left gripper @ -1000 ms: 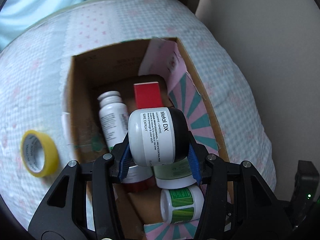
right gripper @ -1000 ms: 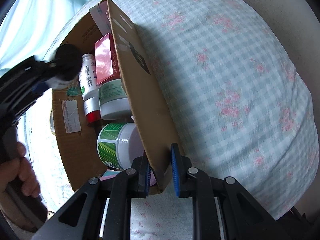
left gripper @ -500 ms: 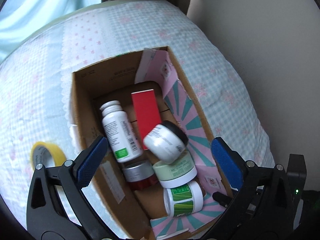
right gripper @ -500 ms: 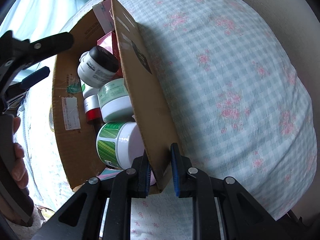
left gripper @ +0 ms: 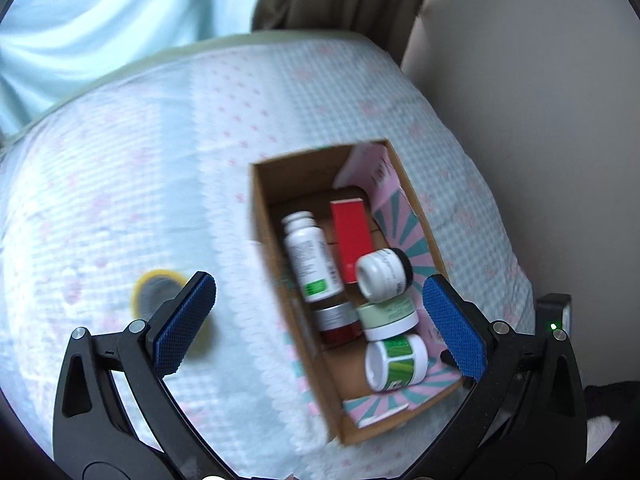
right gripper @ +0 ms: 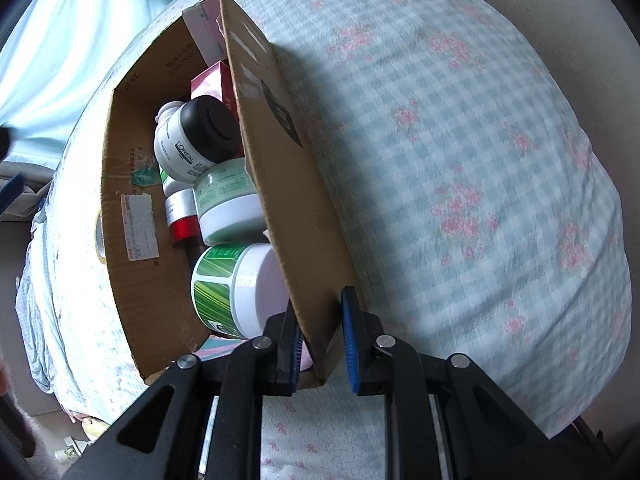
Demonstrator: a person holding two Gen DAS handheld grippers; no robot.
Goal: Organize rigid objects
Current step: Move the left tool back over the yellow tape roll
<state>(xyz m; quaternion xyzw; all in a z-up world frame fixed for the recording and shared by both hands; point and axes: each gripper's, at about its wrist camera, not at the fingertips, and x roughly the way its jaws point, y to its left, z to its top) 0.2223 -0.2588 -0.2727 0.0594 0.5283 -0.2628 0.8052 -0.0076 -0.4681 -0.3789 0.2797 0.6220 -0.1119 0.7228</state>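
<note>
Jar w/ black lid (left gripper: pixel 383 271) now lies in cardboard box (left gripper: pixel 260 216) atop red carton (left gripper: pixel 351 236); a sec ago left gripper (left gripper: pixel 318 322) held it. Left fingers wide apart, empty, pulled back above bed, swung toward yellow tape roll (left gripper: pixel 157 289). Right gripper (right gripper: pixel 320 340) pinches box wall, steadying it. Tape prob next.

jars (left gripper: pixel 385 273) in box (left gripper: pixel 262 216), tape (left gripper: pixel 154 288) left

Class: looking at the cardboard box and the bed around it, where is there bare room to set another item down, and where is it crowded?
Free: the box floor at its far end, beyond the white bottle and red carton; the bedspread beyond the yellow tape roll. Crowded: the near end, jars touching.
</note>
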